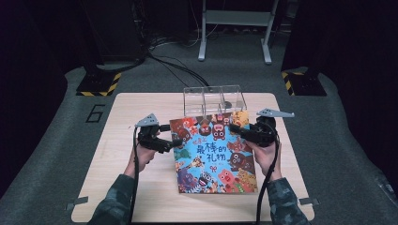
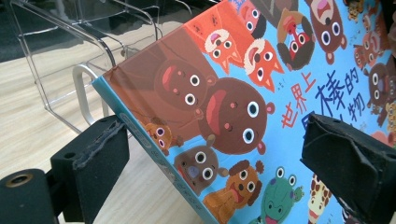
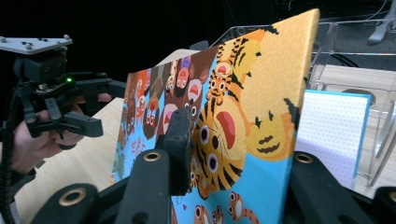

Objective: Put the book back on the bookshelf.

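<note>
Left hand-held gripper (image 1: 176, 143): matt black body of linked bars with brass-coloured pivot bushings, foam-padded black jaws, a grey three-cornered plate bearing small screws on top, a small green indicator light, and a ribbed black cable trailing toward the near edge. Right hand-held gripper (image 1: 233, 128): same build, plate and cable. Both sleeves (image 1: 115, 201): green camouflage fabric.
</note>
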Demonstrator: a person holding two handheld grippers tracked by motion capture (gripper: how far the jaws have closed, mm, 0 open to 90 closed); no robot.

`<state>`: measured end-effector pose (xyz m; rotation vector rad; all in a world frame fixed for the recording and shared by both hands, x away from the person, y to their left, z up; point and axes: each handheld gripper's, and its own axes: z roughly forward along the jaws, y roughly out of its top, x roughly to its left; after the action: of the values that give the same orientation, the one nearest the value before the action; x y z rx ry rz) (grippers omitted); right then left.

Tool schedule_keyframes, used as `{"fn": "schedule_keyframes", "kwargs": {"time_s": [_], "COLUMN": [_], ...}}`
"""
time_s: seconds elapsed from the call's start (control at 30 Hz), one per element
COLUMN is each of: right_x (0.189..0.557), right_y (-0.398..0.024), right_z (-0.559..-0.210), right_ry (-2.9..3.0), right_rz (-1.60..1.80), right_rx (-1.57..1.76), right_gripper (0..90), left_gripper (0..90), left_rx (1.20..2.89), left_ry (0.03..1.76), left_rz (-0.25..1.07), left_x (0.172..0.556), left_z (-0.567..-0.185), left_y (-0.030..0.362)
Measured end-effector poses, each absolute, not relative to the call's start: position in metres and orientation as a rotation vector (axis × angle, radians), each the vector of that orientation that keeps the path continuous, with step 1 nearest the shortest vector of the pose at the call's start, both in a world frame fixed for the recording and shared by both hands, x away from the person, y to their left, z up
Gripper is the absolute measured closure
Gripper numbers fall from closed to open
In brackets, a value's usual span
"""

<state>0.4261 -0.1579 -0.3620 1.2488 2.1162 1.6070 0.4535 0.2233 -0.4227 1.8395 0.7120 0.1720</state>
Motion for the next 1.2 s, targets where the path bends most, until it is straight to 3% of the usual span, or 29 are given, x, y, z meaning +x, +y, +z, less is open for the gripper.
{"fn": "schedule_keyframes", "kwargs": {"time_s": [0.43, 1.2], "right_x": [0.433, 0.446], "right_y": [-0.153, -0.143], "right_z": [-0.365, -0.372], "right_ry": [2.112, 2.112], "right_rz": [1.578, 1.528], "right_rx": [1.26, 1.274], "right_gripper": [60.4, 52.7], "left_gripper": [11.0, 28.9], "left_rx": [1.848, 1.833], "left_ry": [0.712, 0.737], "left_rz": [0.235, 0.429], "left_x": [0.45, 0.444], "left_z": [-0.411, -0.388], "left_y": [0.23, 0.239]}}
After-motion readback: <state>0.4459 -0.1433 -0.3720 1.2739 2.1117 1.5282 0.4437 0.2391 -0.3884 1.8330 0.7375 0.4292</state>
